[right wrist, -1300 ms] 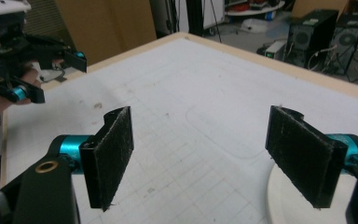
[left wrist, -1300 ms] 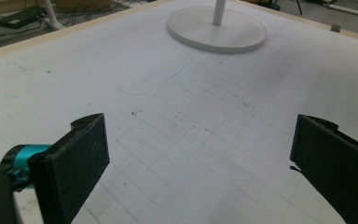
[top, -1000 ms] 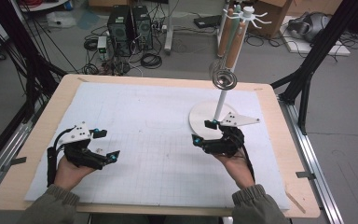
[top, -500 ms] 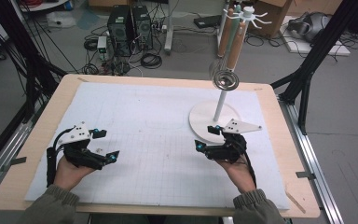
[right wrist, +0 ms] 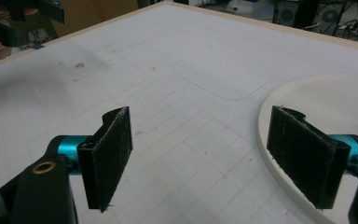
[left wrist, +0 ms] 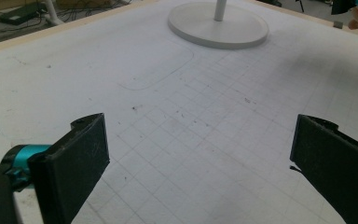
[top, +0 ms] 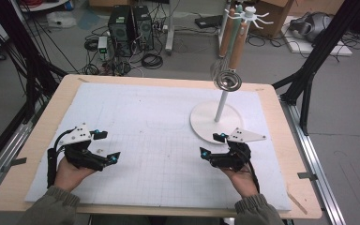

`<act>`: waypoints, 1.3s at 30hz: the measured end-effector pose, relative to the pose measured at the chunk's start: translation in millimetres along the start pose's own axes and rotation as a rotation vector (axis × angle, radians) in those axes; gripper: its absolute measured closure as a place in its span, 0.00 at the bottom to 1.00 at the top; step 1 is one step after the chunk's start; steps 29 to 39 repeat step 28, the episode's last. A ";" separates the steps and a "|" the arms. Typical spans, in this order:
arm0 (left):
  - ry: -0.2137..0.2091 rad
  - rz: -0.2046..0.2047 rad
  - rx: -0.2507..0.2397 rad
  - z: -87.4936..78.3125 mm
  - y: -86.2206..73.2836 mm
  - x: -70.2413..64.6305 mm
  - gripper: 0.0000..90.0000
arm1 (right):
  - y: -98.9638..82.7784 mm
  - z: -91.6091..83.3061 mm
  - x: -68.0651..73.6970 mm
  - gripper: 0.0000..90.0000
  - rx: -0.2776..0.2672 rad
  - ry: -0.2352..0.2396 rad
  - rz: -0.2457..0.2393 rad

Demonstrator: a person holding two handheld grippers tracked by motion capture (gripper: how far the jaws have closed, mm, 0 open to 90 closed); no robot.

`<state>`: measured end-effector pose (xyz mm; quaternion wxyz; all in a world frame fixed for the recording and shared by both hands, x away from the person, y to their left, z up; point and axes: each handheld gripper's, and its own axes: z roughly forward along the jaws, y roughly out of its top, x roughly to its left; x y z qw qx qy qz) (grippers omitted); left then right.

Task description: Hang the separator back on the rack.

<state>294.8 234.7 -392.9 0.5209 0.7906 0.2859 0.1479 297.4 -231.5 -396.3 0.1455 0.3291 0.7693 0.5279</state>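
Since the earlier frame, right gripper point(top: 218, 145) has withdrawn from the stand base point(top: 201, 123); left gripper point(top: 104, 146) rests on the mat point(top: 159, 140). Both stand agape, empty (retreat step). Next: reach for the whisk point(top: 228, 80), judged.

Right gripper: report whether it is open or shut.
Open. In the right gripper view the right gripper has its two black fingers set wide apart, bare gridded mat between them, holding nothing.

Left gripper point(top: 104, 147) near left on mat point(top: 159, 108), right gripper point(top: 213, 145) just beside stand base point(top: 201, 123); both jaws apart.
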 end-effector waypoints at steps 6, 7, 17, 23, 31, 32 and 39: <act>0.001 -0.004 0.003 0.3 -1.7 0.6 0.05 | -10.1 -3.0 -1.3 0.24 0.005 -0.013 0.006; -0.001 -0.004 0.004 0.5 -2.2 1.0 0.05 | -12.1 -3.5 -1.7 0.24 0.011 -0.013 0.010; -0.006 -0.021 0.032 4.4 -10.3 1.8 0.05 | -27.4 -11.2 -2.7 0.23 -0.004 -0.037 0.016; -0.023 -0.028 0.072 11.0 -19.9 0.8 0.05 | -33.5 -16.3 -1.0 0.21 -0.011 -0.048 0.017; -0.027 -0.034 0.092 14.9 -24.2 0.3 0.05 | -35.9 -21.1 -0.7 0.20 -0.024 -0.058 0.019; -0.027 -0.034 0.092 14.9 -24.2 0.3 0.05 | -35.9 -21.1 -0.7 0.20 -0.024 -0.058 0.019; -0.027 -0.034 0.092 14.9 -24.2 0.3 0.05 | -35.9 -21.1 -0.7 0.20 -0.024 -0.058 0.019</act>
